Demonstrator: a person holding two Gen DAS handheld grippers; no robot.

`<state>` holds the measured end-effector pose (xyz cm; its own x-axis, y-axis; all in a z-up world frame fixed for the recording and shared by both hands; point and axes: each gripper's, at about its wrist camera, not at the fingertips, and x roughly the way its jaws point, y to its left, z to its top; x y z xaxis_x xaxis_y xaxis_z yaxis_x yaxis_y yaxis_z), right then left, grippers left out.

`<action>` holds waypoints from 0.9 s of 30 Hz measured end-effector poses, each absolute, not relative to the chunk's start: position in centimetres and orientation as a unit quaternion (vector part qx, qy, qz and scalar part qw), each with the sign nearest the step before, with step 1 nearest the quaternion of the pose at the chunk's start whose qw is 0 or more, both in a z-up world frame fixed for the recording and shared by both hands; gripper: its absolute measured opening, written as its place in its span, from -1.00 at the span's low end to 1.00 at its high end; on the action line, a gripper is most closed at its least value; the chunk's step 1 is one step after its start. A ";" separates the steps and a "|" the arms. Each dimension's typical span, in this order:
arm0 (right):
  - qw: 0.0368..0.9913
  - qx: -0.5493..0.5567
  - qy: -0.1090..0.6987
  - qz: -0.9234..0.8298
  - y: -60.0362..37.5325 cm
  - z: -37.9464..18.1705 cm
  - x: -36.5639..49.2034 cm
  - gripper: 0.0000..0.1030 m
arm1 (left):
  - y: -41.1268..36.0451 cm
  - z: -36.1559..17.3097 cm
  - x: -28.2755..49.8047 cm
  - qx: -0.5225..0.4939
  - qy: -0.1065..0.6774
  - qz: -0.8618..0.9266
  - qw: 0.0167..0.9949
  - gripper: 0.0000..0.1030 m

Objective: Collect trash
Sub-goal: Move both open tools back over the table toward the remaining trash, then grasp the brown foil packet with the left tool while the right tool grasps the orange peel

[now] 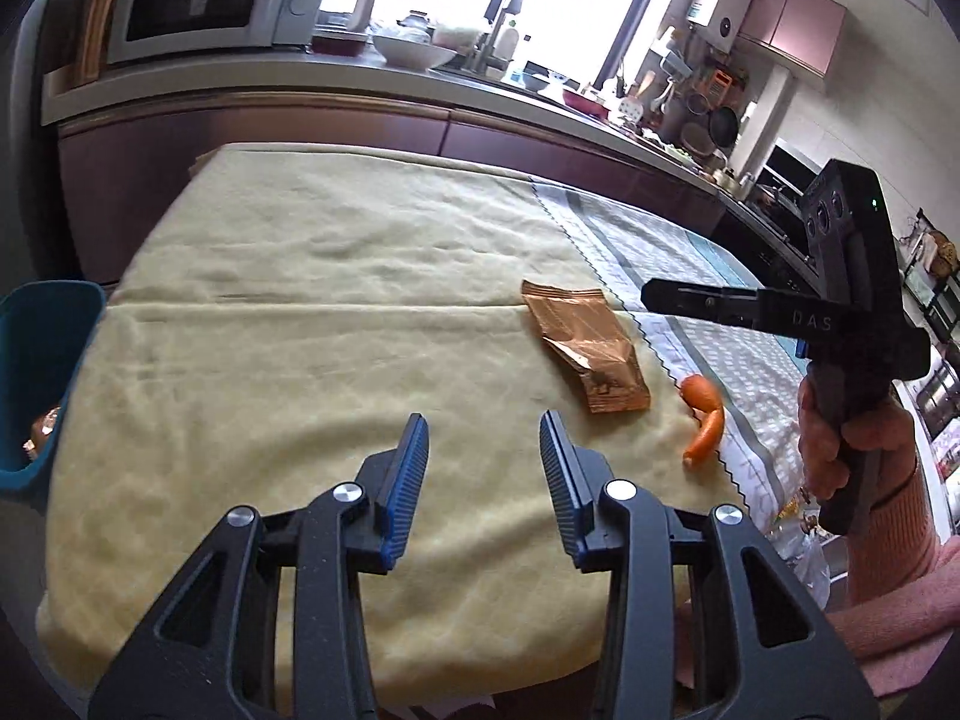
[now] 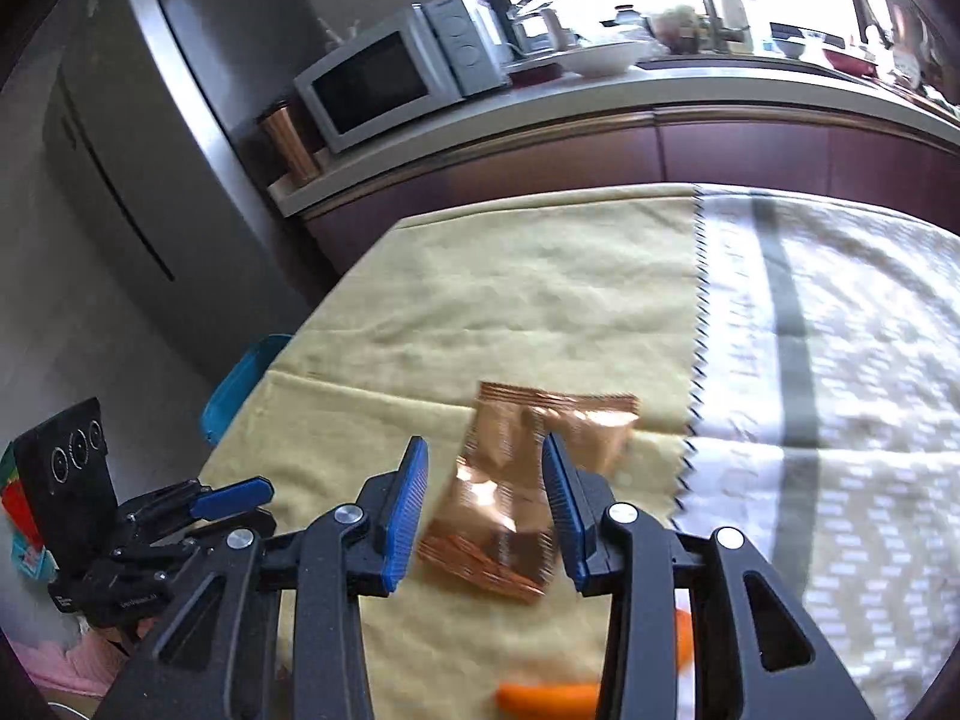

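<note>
Copper wrapper (image 1: 585, 351) on yellow tablecloth (image 1: 312, 300)

My fingers (image 1: 414, 480) have blue pads on black arms. The shiny wrapper (image 1: 585, 351) is copper brown. The peel (image 1: 703, 420) to its right is orange. The near cloth (image 1: 312, 312) is pale yellow. The right cloth (image 2: 852, 420) is white with grey stripes. The bin (image 1: 36, 372) on the left is blue.

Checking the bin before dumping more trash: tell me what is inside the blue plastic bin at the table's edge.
Left wrist view: the blue plastic bin shows one brownish, blurred item near its wall, too unclear to identify. The yellow tablecloth's edge and the picture border hide the rest.
</note>
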<state>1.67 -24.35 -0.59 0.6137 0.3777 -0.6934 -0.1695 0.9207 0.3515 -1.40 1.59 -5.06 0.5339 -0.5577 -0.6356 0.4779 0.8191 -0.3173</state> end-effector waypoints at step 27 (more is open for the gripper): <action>0.861 0.198 0.448 0.137 -29.9 -4.8 -5.2 -0.21 | -9.2 -7.6 5.2 -0.081 0.481 -0.348 0.801 -0.19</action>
<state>-5.22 -29.87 -4.76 0.5601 0.4137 -0.7177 -0.0591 0.8842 0.4634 5.24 -9.21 -7.62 0.2954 -0.6350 -0.7138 0.4794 0.7448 -0.4642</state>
